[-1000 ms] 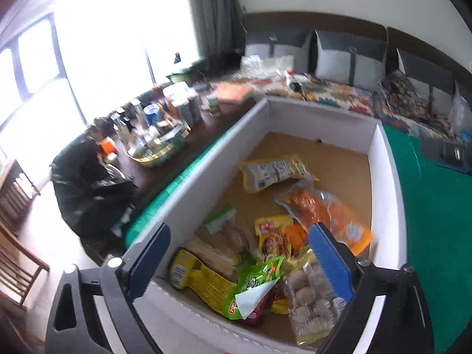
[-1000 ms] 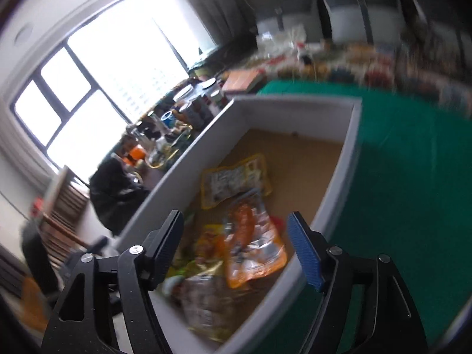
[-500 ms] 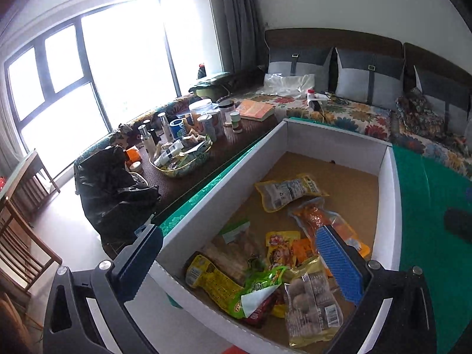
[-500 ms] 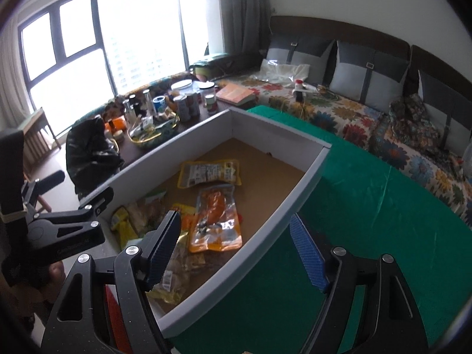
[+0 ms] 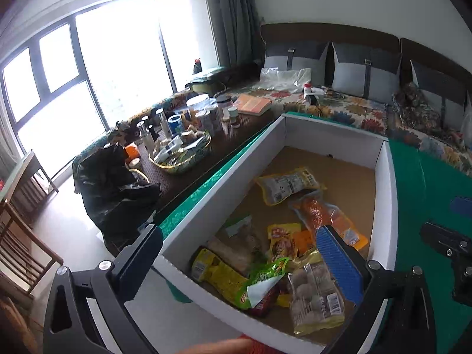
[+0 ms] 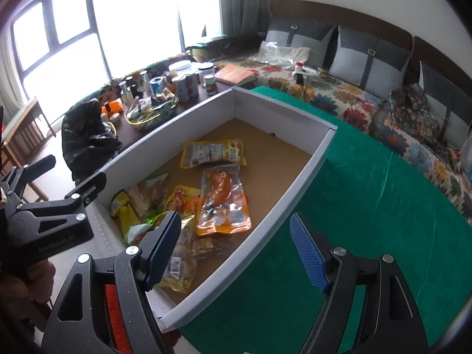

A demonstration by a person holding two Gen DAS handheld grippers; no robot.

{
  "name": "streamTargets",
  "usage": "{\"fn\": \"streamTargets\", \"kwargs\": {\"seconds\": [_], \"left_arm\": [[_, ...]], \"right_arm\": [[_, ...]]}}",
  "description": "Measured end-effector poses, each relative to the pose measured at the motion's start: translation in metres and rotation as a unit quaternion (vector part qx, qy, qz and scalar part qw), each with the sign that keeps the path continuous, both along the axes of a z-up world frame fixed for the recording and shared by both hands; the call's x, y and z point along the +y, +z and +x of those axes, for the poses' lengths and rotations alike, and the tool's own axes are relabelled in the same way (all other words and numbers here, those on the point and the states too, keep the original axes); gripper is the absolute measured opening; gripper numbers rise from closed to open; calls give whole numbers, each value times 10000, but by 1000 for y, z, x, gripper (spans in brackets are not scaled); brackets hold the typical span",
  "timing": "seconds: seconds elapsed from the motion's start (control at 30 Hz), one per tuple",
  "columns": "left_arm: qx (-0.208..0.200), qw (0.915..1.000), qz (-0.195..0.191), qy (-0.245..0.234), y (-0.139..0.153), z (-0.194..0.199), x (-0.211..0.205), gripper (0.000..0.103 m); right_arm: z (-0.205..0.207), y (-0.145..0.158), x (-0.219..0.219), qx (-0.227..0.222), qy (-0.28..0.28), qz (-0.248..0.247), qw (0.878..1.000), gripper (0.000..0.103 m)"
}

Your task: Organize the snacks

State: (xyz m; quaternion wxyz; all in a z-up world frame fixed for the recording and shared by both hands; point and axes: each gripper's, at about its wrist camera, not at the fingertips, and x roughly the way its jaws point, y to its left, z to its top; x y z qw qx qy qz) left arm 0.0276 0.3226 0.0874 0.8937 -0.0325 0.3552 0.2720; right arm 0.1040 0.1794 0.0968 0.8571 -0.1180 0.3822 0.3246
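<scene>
Both grippers hover wide apart and empty: the left gripper [image 5: 239, 253] over the white box [image 5: 382, 194], the right gripper [image 6: 236, 236] straddling its near wall. Inside lie roughly seven snack packets [image 6: 222, 199], though the near pile overlaps too much to count surely.

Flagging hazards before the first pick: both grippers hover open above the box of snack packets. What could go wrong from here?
1. The packets overlap in a heap at the near end of the white box; closing on the green packet may drag its neighbours along.
2. The right gripper straddles the box wall, so a straight descent could hit the rim.
3. The left gripper sits close beside it; both reaching into the heap might collide.
</scene>
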Motion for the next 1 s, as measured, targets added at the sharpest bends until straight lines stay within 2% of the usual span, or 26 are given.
{"fn": "streamTargets", "kwargs": {"seconds": [0.23, 0.43, 0.57, 0.77, 0.9, 1.0], "left_arm": [[89, 9993, -349, 44, -1, -5, 8, 103], [66, 9989, -464, 32, 0, -5, 10, 103], [99, 9991, -405, 54, -1, -5, 11, 103], [8, 9984, -573, -28, -2, -6, 15, 103], [-23, 9964, -834, -151, -7, -5, 16, 103], [46, 9967, -774, -253, -9, -2, 9, 103]], "right_arm": [[-6, 6, 5, -7, 11, -7, 10000, 79], [-10, 7, 11, -33, 69, -82, 9999, 79], [-11, 5, 15, -19, 86, -141, 9999, 79], [-10, 1, 18, -10, 66, -217, 9997, 79], [-9, -2, 18, -6, 17, -260, 9997, 79], [-9, -4, 17, 26, 7, -237, 9997, 80]]}}
